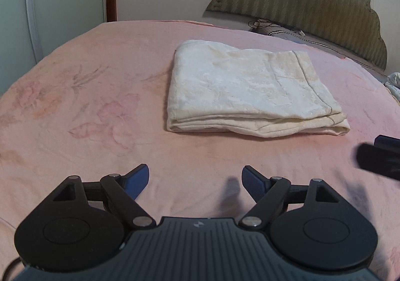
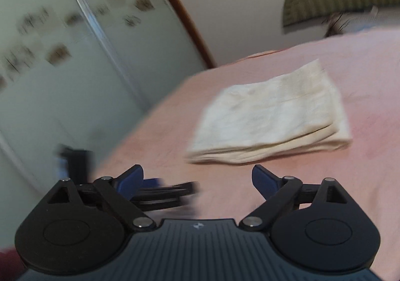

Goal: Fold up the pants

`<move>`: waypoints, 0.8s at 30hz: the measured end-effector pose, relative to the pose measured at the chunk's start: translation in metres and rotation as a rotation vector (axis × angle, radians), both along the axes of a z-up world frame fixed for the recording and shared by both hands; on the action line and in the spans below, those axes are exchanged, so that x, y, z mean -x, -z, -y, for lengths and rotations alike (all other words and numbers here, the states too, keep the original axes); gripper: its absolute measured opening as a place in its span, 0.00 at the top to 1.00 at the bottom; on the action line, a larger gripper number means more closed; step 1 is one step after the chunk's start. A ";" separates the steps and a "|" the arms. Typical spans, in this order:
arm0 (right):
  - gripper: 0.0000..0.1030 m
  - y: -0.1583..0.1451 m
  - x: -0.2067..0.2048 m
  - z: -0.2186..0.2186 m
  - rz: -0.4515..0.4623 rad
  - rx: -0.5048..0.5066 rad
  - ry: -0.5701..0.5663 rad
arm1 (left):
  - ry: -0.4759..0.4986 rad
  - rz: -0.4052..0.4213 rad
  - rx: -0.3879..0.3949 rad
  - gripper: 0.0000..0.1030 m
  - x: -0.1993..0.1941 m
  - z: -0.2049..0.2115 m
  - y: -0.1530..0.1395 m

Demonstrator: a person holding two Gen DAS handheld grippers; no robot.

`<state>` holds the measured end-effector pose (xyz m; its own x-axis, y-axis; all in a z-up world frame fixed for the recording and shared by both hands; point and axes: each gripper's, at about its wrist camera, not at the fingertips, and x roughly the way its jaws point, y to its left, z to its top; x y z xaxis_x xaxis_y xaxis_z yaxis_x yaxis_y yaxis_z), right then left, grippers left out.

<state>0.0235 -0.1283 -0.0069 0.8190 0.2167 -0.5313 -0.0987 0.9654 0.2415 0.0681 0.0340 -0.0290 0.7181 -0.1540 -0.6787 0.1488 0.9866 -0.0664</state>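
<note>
Cream pants lie folded into a thick rectangle on the pink bedspread. My left gripper is open and empty, held back from the near edge of the pants. My right gripper is open and empty too, also short of the pants; its view is blurred. The right gripper shows as a dark shape at the right edge of the left wrist view. The left gripper shows blurred at the lower left of the right wrist view.
A green scalloped headboard stands at the back right, with cables and a pillow below it. A sliding mirrored wardrobe door and a brown door frame are at the left, beyond the bed's edge.
</note>
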 end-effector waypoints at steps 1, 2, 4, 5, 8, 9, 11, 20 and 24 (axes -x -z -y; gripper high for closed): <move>0.08 0.008 -0.005 -0.006 0.002 0.105 0.055 | -0.004 0.001 -0.001 0.18 0.000 0.002 0.002; 0.08 0.016 -0.008 -0.011 0.013 0.180 0.075 | 0.001 0.011 0.001 0.18 0.001 0.004 0.004; 0.08 0.030 -0.014 -0.011 0.006 0.183 0.076 | 0.007 0.020 -0.026 0.18 0.001 0.008 0.006; 0.08 0.035 -0.016 -0.008 -0.013 0.148 0.081 | 0.011 0.023 -0.042 0.18 0.001 0.010 0.008; 0.08 0.043 -0.018 -0.007 -0.016 0.117 0.087 | 0.020 0.042 -0.069 0.18 0.002 0.013 0.011; 0.08 0.046 -0.019 -0.008 -0.024 0.133 0.095 | 0.018 0.041 -0.069 0.18 0.002 0.013 0.012; 0.08 0.049 -0.017 -0.005 -0.022 0.148 0.101 | 0.011 0.045 -0.061 0.17 0.002 0.012 0.013; 0.08 0.059 -0.017 0.010 -0.064 0.136 0.149 | 0.001 0.074 -0.090 0.09 0.006 0.015 0.019; 0.08 0.064 -0.018 0.010 -0.075 0.150 0.146 | -0.017 0.080 -0.096 0.04 0.007 0.014 0.023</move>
